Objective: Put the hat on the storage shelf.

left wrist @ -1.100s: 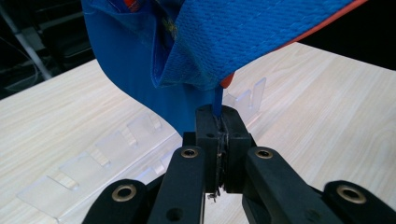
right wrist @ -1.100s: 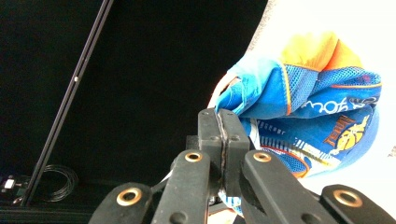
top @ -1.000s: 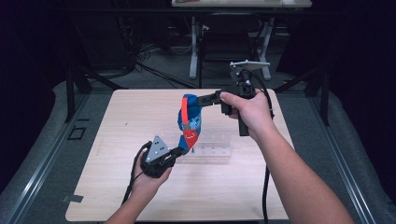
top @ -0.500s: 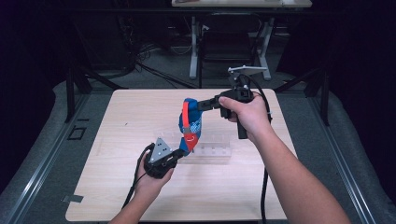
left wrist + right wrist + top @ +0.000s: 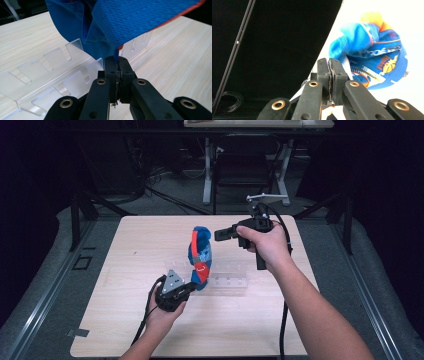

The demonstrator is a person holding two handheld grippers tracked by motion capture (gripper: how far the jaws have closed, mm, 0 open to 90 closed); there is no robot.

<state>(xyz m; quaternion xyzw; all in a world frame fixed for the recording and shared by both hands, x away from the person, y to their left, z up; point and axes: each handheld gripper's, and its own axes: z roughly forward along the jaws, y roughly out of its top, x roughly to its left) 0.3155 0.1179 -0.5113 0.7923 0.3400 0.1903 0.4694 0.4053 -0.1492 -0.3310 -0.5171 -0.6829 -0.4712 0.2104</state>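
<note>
- Blue garment [image 5: 199, 256] hangs above the clear slotted rack [image 5: 227, 281] on the desk [image 5: 130, 250].
- Our left claw [image 5: 117, 65] pinches its lower edge; right claw [image 5: 218, 235], jaws pressed together, sits beside its top.
- Judged step: mid-repositioning; next, regrasp the top.

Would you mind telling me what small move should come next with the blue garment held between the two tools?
Probably draw the right tool away from the left tool to spread the blue jersey. It hangs bunched between them above the clear acrylic rack; the left tool's jaws pinch its lower edge, the right's look shut near its top.
</note>
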